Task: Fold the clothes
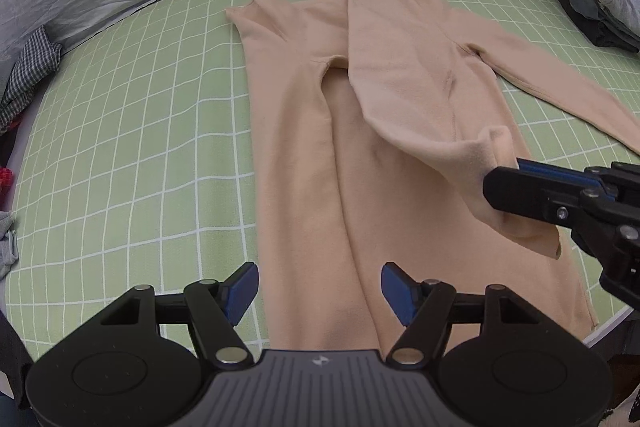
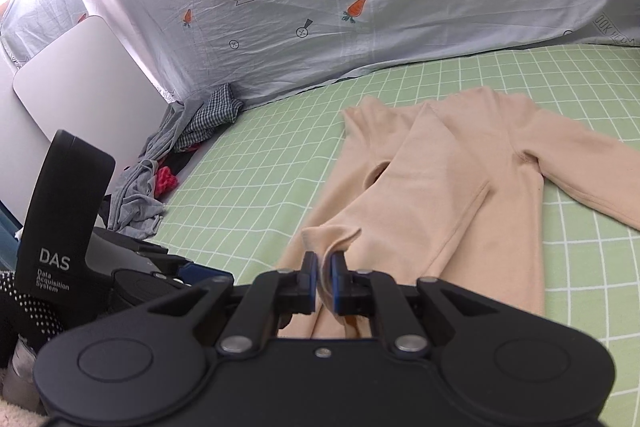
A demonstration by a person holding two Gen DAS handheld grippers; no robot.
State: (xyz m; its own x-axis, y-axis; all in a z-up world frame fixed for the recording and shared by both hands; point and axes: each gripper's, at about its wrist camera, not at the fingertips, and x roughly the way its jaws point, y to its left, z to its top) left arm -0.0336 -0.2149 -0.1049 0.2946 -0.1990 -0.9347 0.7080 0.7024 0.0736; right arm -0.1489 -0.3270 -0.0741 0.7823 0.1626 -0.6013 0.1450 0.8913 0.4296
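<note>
Beige long-sleeved top [image 1: 304,147], spread mid-frame on the green checked bed sheet [image 1: 120,147]: right gripper [image 2: 324,273] jaws clenched on its sleeve cuff [image 1: 494,147] to fold it inward; left gripper [image 1: 318,291] jaws released, hovering over the hem.

My right gripper [image 1: 505,169] pinches the peach shirt's [image 1: 304,155] sleeve [image 1: 420,99]; my left gripper [image 1: 319,287], wide apart, hangs over the shirt near the bed's [image 1: 132,147] front edge.

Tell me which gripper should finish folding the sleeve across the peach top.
Right. The right gripper is already shut on the sleeve, lifted over the top; the left gripper hangs open and empty.
</note>
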